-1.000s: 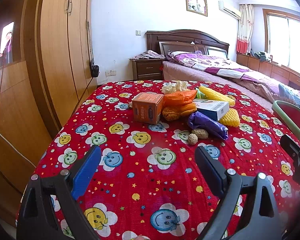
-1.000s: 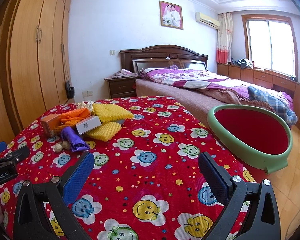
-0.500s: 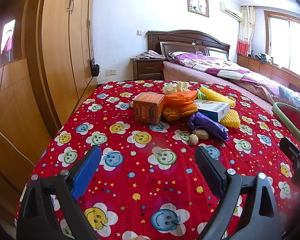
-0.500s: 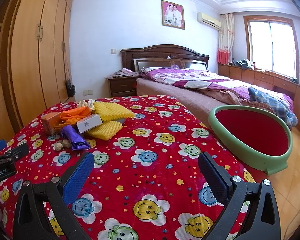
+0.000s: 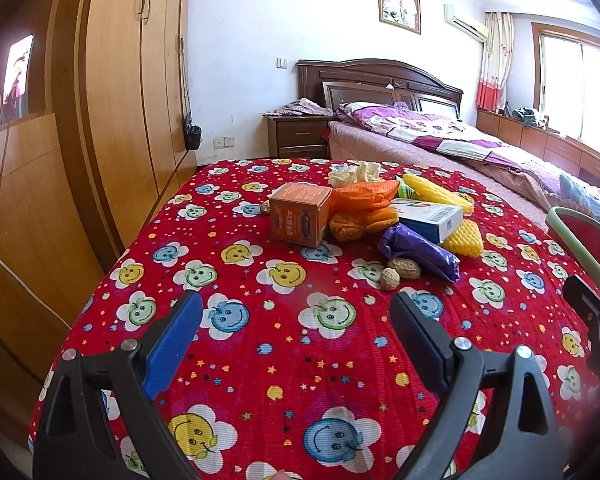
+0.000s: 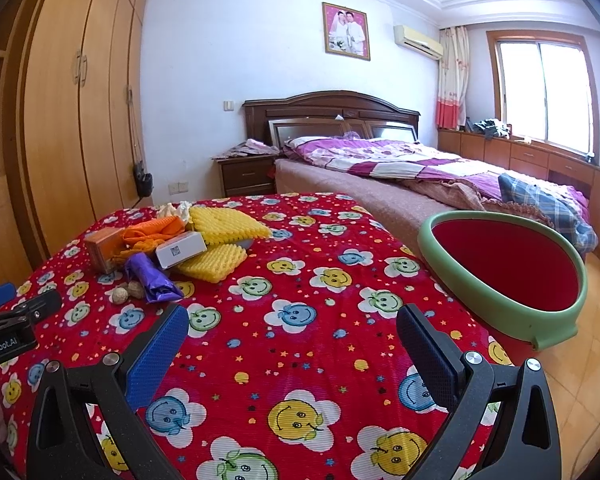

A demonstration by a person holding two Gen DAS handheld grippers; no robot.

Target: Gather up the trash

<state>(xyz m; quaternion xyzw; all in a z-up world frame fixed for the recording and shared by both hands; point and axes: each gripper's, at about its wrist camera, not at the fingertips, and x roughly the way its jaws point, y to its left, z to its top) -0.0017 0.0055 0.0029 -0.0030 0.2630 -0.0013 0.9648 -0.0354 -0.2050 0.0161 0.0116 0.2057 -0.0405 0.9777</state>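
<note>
Black clip (image 6: 8, 332) at left edge of right view marked "GenRobot.AI". Left claw (image 5: 296, 320) and right claw (image 6: 292, 332) spread wide, empty, above red bench (image 5: 260, 360). Trash pile (image 5: 372, 216) at frame centre; bin (image 6: 500, 276) right. Positions unchanged from earlier frames.

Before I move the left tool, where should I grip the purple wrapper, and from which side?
Grip the purple wrapper at its near, flattened end, coming from the front and slightly above with the open left tool. That end sticks out free onto the tablecloth, while the far end lies against the white box and the two nutshells touch its left side.
</note>
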